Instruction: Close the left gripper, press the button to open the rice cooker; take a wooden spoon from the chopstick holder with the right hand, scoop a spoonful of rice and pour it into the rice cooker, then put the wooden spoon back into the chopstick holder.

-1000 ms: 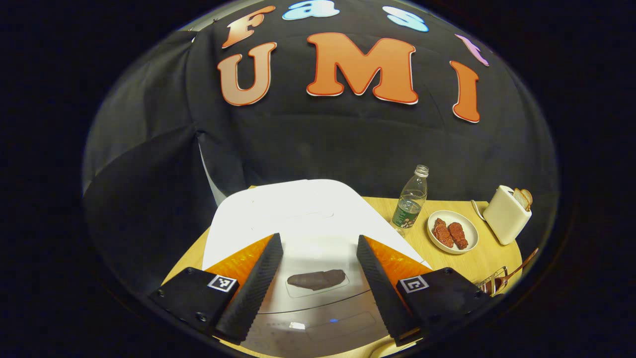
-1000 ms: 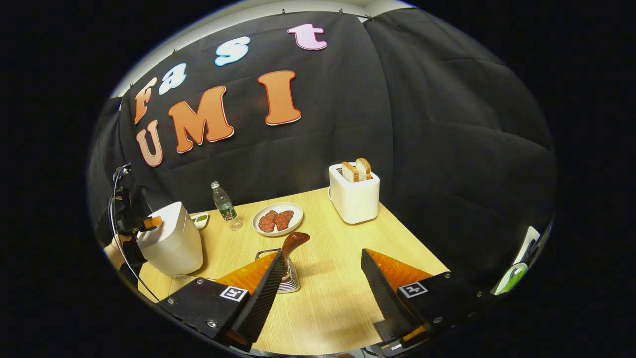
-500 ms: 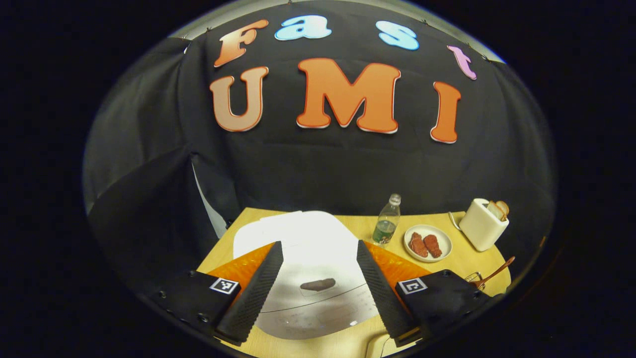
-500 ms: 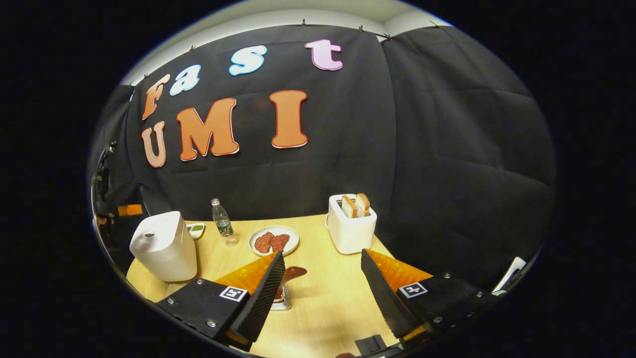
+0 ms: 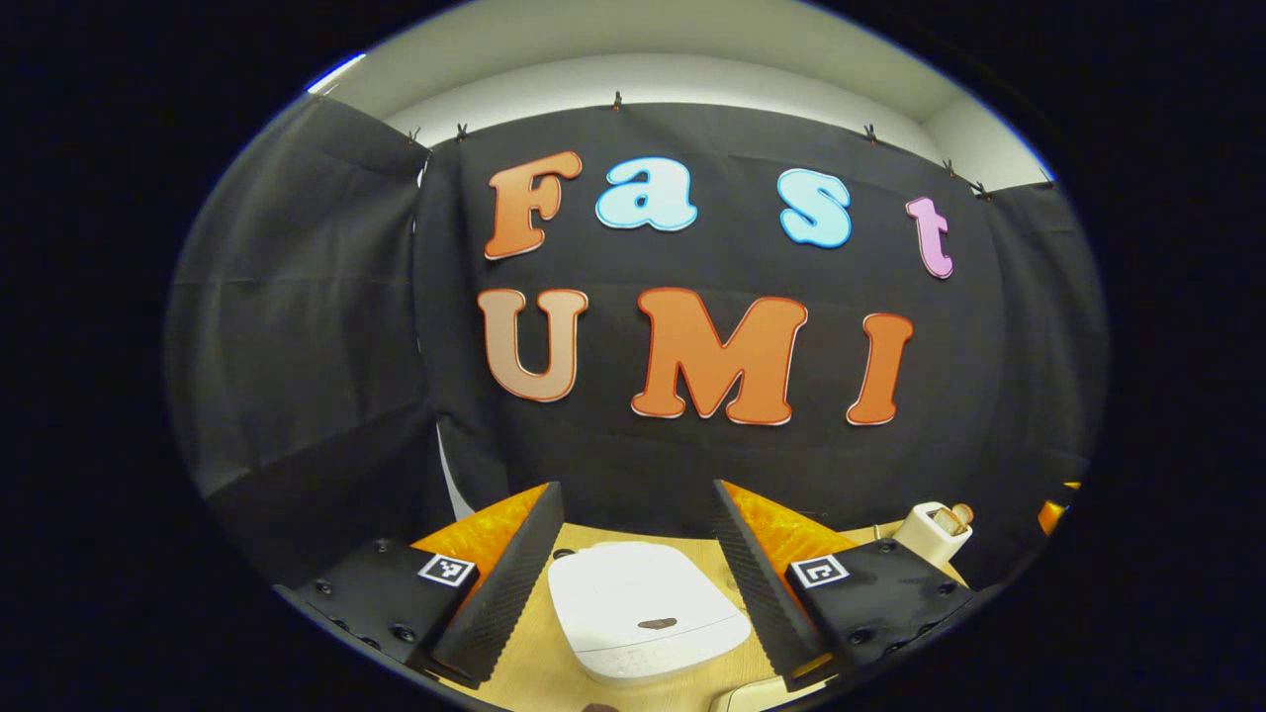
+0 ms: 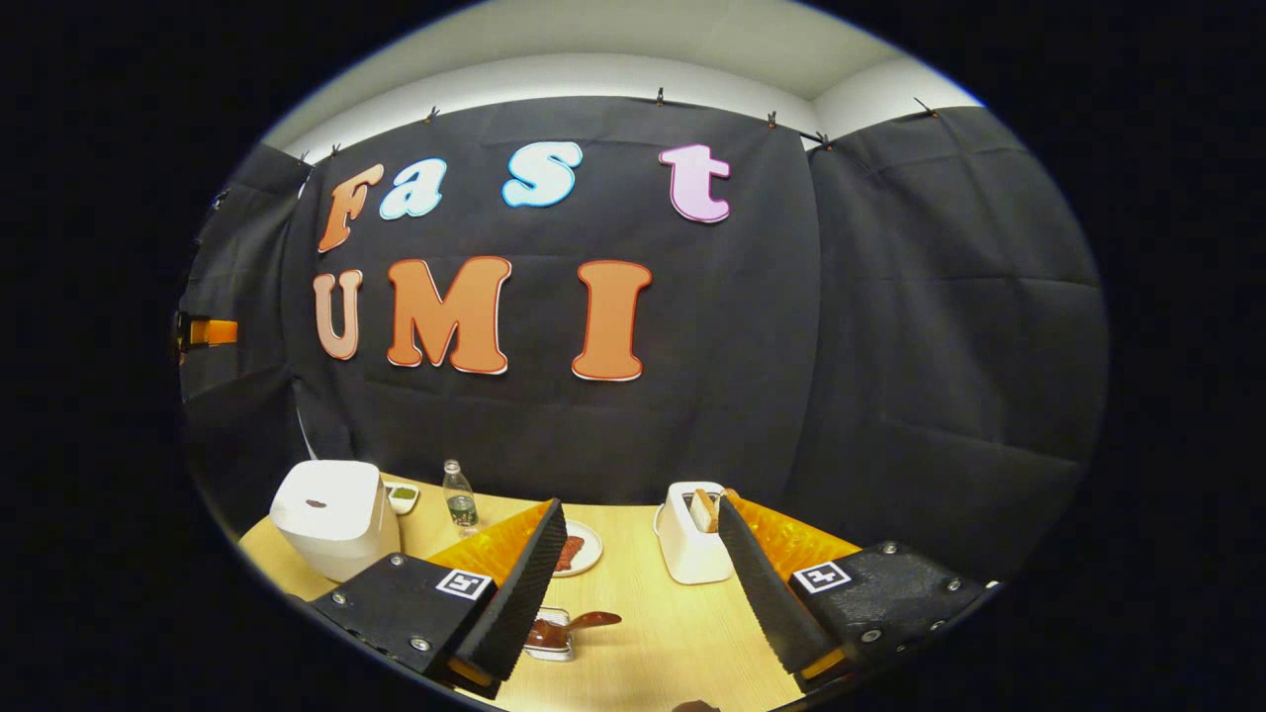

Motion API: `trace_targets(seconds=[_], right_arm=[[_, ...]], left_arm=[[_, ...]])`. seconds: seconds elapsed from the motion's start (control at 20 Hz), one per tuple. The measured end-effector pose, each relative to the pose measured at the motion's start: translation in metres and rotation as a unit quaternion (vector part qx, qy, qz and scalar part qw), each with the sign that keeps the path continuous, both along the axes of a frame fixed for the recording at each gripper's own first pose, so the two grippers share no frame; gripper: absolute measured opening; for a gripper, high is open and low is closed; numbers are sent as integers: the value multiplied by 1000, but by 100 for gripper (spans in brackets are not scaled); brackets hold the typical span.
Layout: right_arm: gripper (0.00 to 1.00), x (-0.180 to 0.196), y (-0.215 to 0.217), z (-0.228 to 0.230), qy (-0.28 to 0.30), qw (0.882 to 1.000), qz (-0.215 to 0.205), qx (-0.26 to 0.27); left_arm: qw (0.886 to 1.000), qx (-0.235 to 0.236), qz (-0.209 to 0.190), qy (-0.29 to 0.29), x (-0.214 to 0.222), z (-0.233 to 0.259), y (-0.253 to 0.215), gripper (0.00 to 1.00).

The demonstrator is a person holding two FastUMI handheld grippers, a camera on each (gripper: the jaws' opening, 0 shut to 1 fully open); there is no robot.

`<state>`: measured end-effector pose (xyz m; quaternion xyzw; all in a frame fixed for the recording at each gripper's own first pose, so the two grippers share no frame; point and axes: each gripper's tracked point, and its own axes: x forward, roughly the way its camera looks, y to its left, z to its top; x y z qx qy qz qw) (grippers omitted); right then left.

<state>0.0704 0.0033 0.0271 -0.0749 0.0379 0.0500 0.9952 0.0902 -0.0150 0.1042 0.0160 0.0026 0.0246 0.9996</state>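
Observation:
The white rice cooker stands with its lid down, a dark button on top. My left gripper hangs open high above it, fingers wide apart with nothing between them. In the right gripper view the rice cooker stands at the far left of the wooden table. A wooden spoon rests in the metal chopstick holder near the front. My right gripper is open, raised well above the table.
A white toaster with bread stands mid-table, also seen as a toaster at the right. A plate of meat, a water bottle and a small dish lie behind. The other gripper shows far left.
Both grippers have pulled up and back from the table, so the rice cooker and the spoon holder look smaller and lower. Both stayed open.

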Motion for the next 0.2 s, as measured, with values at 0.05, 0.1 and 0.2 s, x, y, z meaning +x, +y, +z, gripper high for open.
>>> trace_targets(seconds=[0.05,0.1,0.2], right_arm=[[95,-3,4,9,-7,1000,5,0],[95,-7,8,15,-7,1000,7,0],[100,-16,15,27,-15,1000,14,3]], left_arm=[[1000,4,0,-6,-10,7,2,100],[1000,7,3,-10,-22,11,6,100],[1000,10,12,-23,-41,19,13,100]])
